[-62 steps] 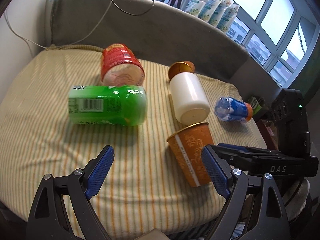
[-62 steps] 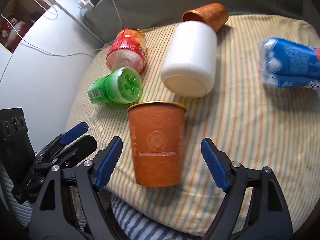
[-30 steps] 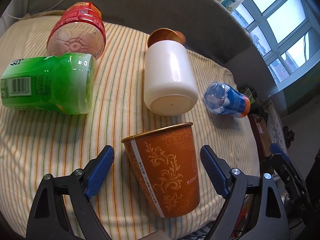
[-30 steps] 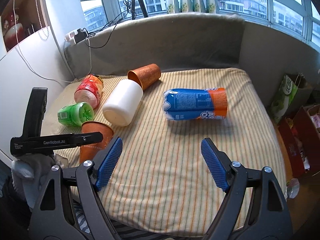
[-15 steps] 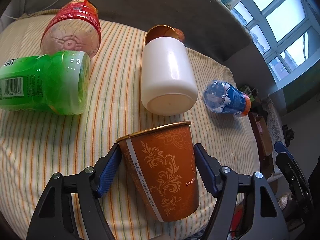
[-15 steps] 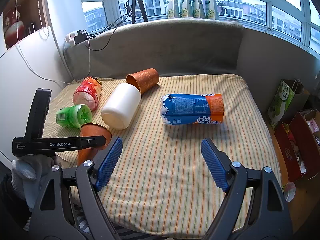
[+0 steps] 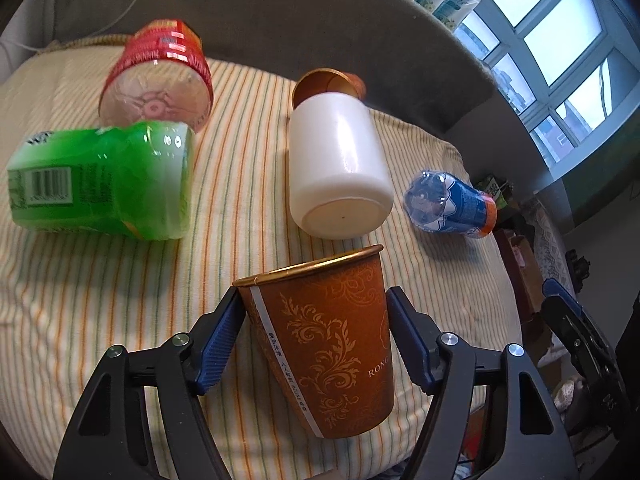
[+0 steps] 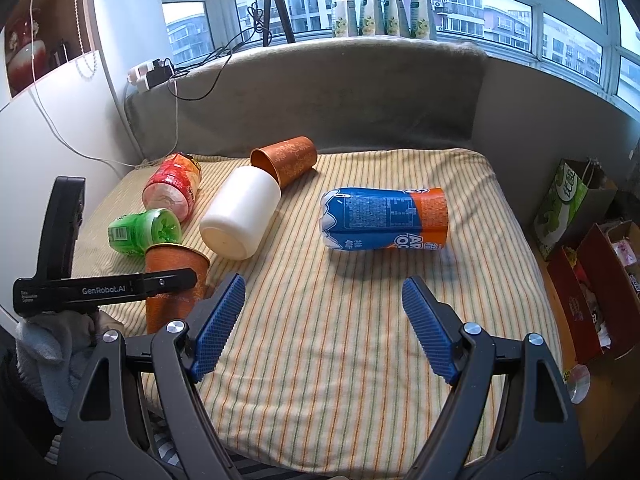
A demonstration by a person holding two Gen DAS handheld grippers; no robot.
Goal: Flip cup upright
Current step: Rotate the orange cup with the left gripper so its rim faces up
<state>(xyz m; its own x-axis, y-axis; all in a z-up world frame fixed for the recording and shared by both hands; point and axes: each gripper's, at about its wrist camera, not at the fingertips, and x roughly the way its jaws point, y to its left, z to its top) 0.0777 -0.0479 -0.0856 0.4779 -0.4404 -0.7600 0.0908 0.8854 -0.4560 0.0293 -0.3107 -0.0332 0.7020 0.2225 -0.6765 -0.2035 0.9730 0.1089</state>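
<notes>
An orange paper cup with gold scrollwork stands rim-up at the near edge of the striped cushion. My left gripper is shut on the cup, its blue pads pressing both sides. The cup also shows in the right wrist view, with the left gripper's finger across it. My right gripper is open and empty, held back over the cushion's front. A second orange cup lies on its side at the back.
A white jar, a green bottle, a red-labelled bottle and a blue-orange bottle lie on the cushion. A grey padded backrest rises behind. Boxes and a bag stand on the floor at right.
My left gripper has closed its jaws fully onto the orange cup. The right gripper has stayed drawn back and open.
</notes>
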